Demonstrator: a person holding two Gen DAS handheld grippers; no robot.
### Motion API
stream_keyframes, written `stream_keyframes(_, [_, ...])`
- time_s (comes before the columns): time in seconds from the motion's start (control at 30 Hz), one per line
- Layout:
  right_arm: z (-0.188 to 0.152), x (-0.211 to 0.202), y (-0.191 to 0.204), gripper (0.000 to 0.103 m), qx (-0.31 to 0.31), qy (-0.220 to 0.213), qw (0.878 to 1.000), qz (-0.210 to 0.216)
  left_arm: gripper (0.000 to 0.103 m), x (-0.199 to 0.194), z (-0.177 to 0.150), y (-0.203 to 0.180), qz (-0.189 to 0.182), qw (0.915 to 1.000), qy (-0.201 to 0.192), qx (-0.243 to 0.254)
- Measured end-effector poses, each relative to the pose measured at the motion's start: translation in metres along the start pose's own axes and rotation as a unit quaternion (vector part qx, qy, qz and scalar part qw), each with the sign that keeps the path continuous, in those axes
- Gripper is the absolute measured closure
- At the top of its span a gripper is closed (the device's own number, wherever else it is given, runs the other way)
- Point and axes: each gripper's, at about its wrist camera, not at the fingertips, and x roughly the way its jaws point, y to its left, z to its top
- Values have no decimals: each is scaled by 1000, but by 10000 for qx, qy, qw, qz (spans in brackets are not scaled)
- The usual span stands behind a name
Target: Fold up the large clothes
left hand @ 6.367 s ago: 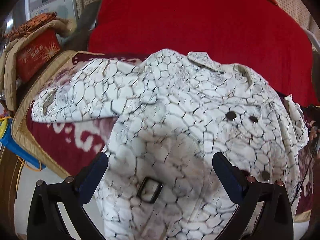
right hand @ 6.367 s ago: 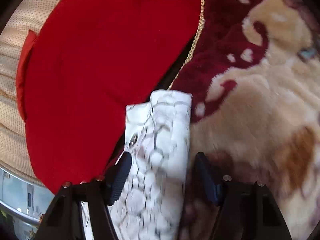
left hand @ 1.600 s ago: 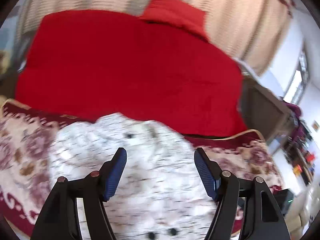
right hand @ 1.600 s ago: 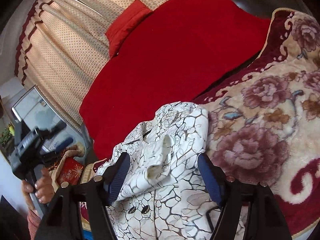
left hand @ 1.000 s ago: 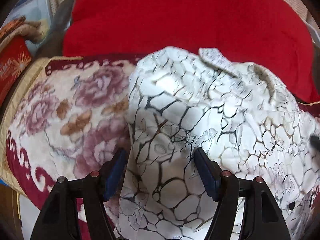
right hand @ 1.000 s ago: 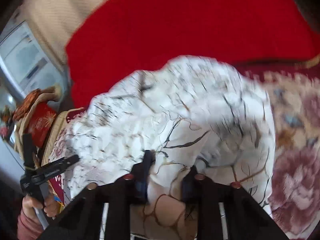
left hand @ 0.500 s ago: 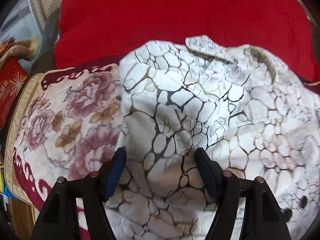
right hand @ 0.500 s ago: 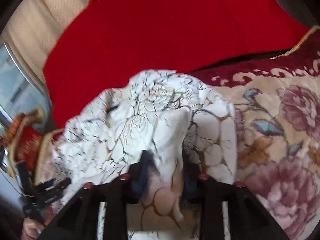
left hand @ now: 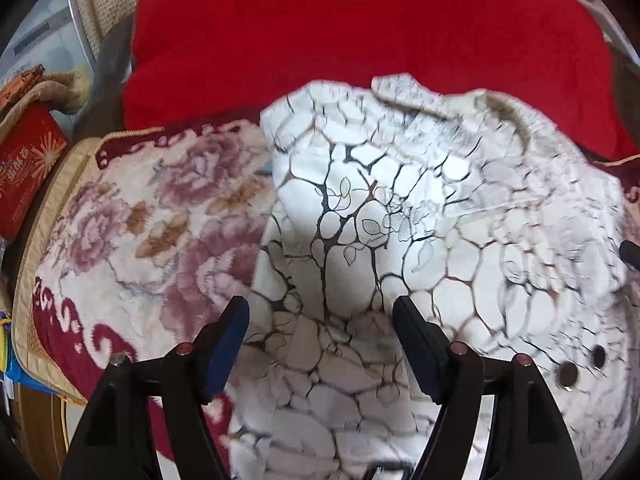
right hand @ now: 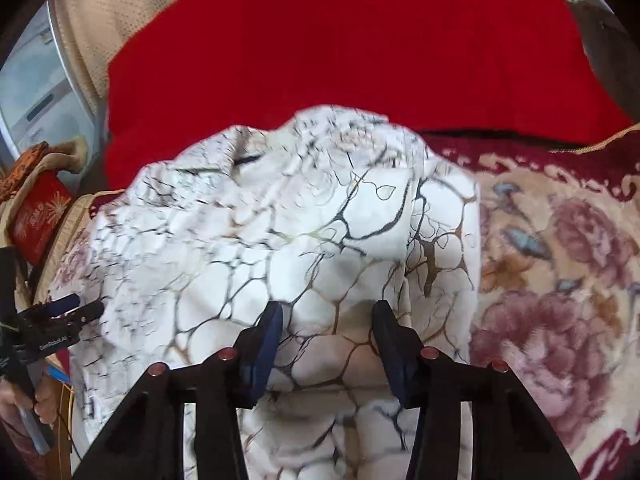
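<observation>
A white coat with a dark crackle print (left hand: 420, 216) lies on a floral blanket (left hand: 132, 216), its sides folded in over the middle; it also shows in the right wrist view (right hand: 280, 256). Dark round buttons (left hand: 568, 374) show at its lower right. My left gripper (left hand: 322, 340) is open just above the coat's left part and holds nothing. My right gripper (right hand: 328, 340) is open, jaws apart over the coat's right part, with no cloth between them. The left gripper (right hand: 76, 308) also shows at the far left of the right wrist view.
A red blanket (left hand: 360, 28) covers the surface behind the coat. A red box (left hand: 28, 168) under a beige bundle stands at the far left. The floral blanket's gold edge (left hand: 40, 216) runs along the left; more floral blanket (right hand: 560, 280) lies right of the coat.
My right gripper was shut on a fold of the coat; it has opened and let the cloth go. My left gripper stayed open and drew back slightly over the coat.
</observation>
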Motion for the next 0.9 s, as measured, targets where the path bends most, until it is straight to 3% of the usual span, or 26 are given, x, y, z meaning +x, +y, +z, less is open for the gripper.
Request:
stream_keyframes(0.1, [3, -30, -7, 50, 204, -132, 9991, 356, 28, -23, -9, 9, 0, 9997, -244, -20])
stream_keyframes(0.2, [-1, -59, 0, 50, 67, -388, 9985, 389, 28, -35, -18, 11, -61, 9990, -435, -28])
stream_keyframes(0.33, [4, -53, 8, 50, -47, -491, 9977, 463, 28, -27, -12, 6, 2, 9989, -446, -141])
stream_keyframes(0.4, [10, -31, 12, 50, 31, -329, 9976, 616, 23, -4, -8, -1, 29, 9998, -165, -99])
stream_keyframes(0.5, [3, 18, 15, 49, 69, 595, 9979, 239, 23, 36, -13, -11, 90, 9981, 612, 30])
stream_keyframes(0.63, [-1, 2, 29, 50, -353, 380, 9987, 15, 23, 25, -18, -17, 180, 9986, 375, 316])
stream_keyframes(0.9, [17, -41, 42, 49, -263, -508, 9967, 582, 23, -15, -2, -33, 376, 9975, -525, 294])
